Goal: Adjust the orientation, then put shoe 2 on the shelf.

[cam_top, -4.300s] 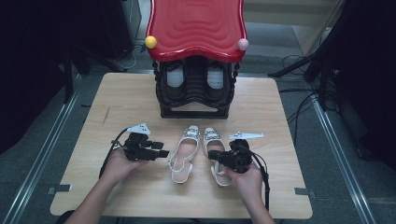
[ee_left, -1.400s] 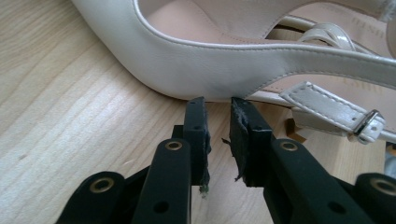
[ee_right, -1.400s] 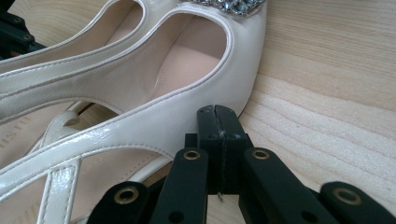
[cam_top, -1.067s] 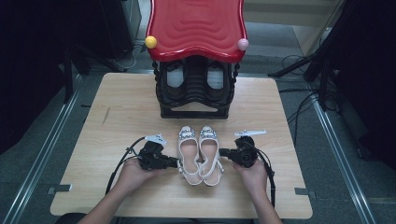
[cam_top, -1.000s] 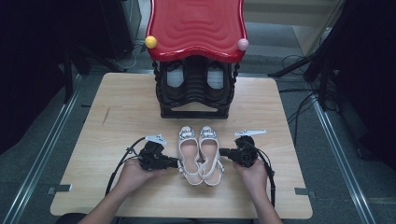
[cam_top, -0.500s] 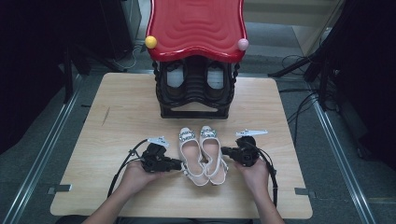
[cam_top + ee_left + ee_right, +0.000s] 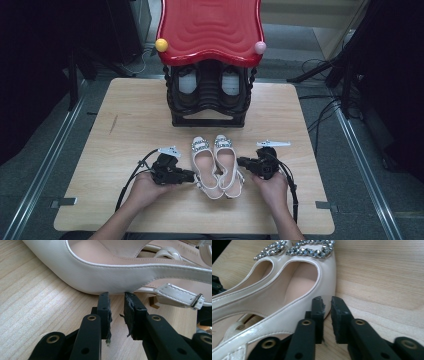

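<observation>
Light wooden table (image 7: 130, 125) amid dark surroundings

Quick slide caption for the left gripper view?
Left gripper, jaws slightly apart, tips against the side of a white slingback shoe on the wooden table.

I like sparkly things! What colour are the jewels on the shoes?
Silvery clear, sparkling on the cream shoes' toes; the jewels show best in the right gripper view.

Fingers (image 7: 104, 305) against white shoe (image 7: 105, 277) (empty)
</observation>
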A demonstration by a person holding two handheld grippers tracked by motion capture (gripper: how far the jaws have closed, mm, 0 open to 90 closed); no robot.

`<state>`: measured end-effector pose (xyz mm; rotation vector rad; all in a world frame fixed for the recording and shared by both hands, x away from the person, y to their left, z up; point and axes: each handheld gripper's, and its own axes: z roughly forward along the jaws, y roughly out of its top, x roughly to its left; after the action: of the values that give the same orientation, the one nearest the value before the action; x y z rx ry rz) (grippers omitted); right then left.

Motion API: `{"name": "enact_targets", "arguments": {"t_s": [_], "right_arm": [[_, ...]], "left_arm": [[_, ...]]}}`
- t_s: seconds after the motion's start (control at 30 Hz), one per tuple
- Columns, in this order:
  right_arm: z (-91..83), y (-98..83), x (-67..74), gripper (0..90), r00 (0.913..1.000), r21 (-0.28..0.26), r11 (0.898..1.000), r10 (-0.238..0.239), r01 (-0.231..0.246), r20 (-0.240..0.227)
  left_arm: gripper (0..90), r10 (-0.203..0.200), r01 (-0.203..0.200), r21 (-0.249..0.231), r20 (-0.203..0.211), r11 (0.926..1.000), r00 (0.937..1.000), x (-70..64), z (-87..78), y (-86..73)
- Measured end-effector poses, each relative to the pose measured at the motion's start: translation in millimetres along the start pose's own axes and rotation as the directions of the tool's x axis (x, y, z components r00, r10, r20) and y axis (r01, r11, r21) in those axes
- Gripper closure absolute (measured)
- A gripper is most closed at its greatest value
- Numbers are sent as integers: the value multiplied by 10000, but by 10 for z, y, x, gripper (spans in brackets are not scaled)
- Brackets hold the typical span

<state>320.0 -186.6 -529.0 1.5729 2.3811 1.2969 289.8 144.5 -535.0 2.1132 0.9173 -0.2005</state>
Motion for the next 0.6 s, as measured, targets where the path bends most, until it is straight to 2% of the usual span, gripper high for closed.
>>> {"name": "enact_targets", "arguments": {"t_s": [0.1, 0.17, 0.3, 0.4, 0.6], "right_arm": [[-4, 14, 18, 753, 9994, 107, 9997, -236, 233, 271], [-5, 13, 50, 727, 9976, 82, 9994, -334, 329, 614], [-11, 20, 41, 673, 9964, 108, 9994, -349, 341, 773], [-37, 49, 13, 723, 9972, -132, 9999, -53, 63, 749], [-88, 138, 34, 716, 9941, -255, 9986, -431, 458, 993]], "left_arm": [[748, 18, -18, 23, -20, 10000, 10000, -1, -1, 3], [742, 14, -14, 28, -25, 10000, 10000, -1, -2, 4], [715, -38, 39, 99, -136, 9999, 9999, 6, -12, 11], [675, -117, 117, 187, -44, 9998, 9999, 22, -27, 14], [612, -79, 80, 63, -170, 9999, 9998, 47, -153, 24]]}}
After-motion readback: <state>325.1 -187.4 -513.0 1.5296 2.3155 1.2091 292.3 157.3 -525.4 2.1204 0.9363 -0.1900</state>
